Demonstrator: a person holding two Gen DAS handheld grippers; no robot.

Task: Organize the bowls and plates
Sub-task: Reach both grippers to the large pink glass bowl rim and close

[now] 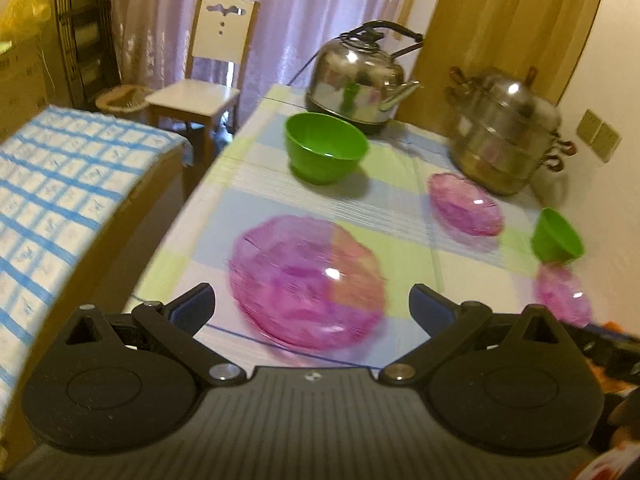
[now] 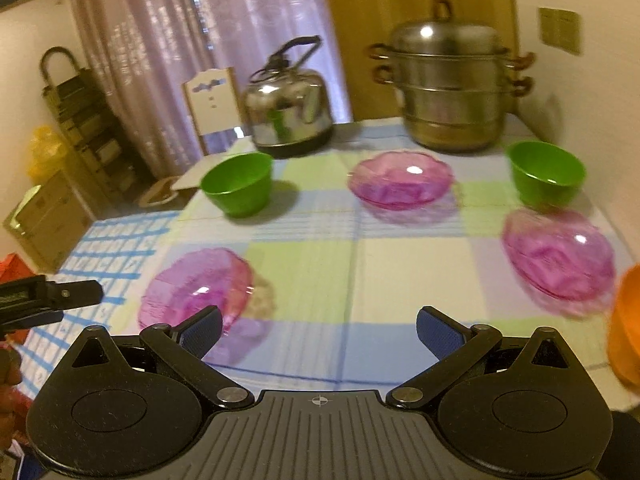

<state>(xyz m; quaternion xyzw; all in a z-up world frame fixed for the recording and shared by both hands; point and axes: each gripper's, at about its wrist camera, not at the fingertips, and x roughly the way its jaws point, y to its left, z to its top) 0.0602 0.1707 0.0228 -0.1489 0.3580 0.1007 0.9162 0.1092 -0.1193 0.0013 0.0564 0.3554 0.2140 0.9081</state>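
Three pink glass plates and two green bowls sit on the checked tablecloth. In the left wrist view my left gripper [image 1: 312, 308] is open and empty, just above the near pink plate [image 1: 306, 280]; a green bowl [image 1: 326, 148] stands behind it, another pink plate [image 1: 466, 210] and a second green bowl [image 1: 556, 242] lie to the right. In the right wrist view my right gripper [image 2: 318, 332] is open and empty over bare cloth, between the near-left pink plate [image 2: 198, 288] and the right pink plate [image 2: 558, 260]. A far pink plate [image 2: 400, 180] and green bowls [image 2: 238, 182] [image 2: 546, 176] sit beyond.
A steel kettle [image 2: 288, 100] and a stacked steel steamer pot [image 2: 450, 88] stand at the table's back. An orange object [image 2: 626, 324] is at the right edge. A white chair [image 1: 204, 76] and a blue-checked covered surface [image 1: 60, 200] are to the left of the table.
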